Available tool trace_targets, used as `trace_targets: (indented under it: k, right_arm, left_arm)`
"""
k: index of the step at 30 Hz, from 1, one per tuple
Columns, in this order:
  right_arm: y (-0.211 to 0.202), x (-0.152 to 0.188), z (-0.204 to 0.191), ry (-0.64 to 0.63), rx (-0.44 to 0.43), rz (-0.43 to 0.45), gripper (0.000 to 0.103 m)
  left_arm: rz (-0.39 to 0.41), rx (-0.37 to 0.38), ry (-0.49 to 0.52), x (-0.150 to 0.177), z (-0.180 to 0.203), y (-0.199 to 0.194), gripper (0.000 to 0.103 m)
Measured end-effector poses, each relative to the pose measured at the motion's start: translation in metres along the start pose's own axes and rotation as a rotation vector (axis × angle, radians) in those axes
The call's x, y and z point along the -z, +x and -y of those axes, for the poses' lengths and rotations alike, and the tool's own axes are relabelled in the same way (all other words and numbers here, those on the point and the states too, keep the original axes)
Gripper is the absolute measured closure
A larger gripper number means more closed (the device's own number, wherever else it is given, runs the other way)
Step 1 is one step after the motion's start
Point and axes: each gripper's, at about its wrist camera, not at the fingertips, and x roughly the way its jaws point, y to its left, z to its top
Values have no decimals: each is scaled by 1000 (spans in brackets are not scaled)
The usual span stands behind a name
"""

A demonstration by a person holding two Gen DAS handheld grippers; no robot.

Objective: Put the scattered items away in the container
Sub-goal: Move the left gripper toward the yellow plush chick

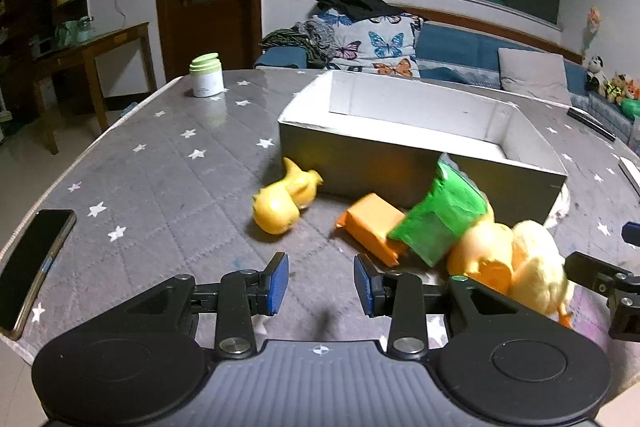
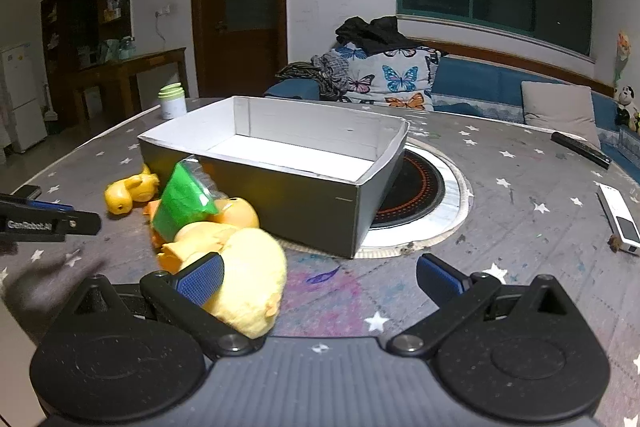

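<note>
At the bottom of the left wrist view the left gripper (image 1: 320,283) hangs released over the starred tablecloth (image 1: 152,187), nothing between its blue pads, while low in the right wrist view the right gripper (image 2: 320,277) is spread wide, its left pad against the pale plush duck (image 2: 248,283). Just beyond, at centre frame, lie the orange packet (image 1: 374,223), green pouch (image 1: 440,215) and yellow rubber duck (image 1: 284,201), beside the near wall of the grey box (image 1: 360,159). A green-lidded jar (image 1: 206,75) stands upper left.
</note>
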Motion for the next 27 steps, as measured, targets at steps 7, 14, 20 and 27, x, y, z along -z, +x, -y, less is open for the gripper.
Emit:
trace_targets:
  k: [7, 14, 20, 27]
  right_arm:
    - [-17, 6, -10, -46, -21, 35, 0]
    - [-18, 10, -27, -89, -56, -6, 0]
    - [-20, 14, -28, -96, -64, -18, 0]
    - [-18, 18, -32, -109, -68, -36, 0]
  left_arm:
    - [-11, 22, 11, 5, 9, -8, 65]
    - [-21, 40, 22, 9, 18, -15, 65]
    - [-30, 50, 36, 10, 23, -17, 65]
    - [-42, 66, 46, 10, 29, -17, 65]
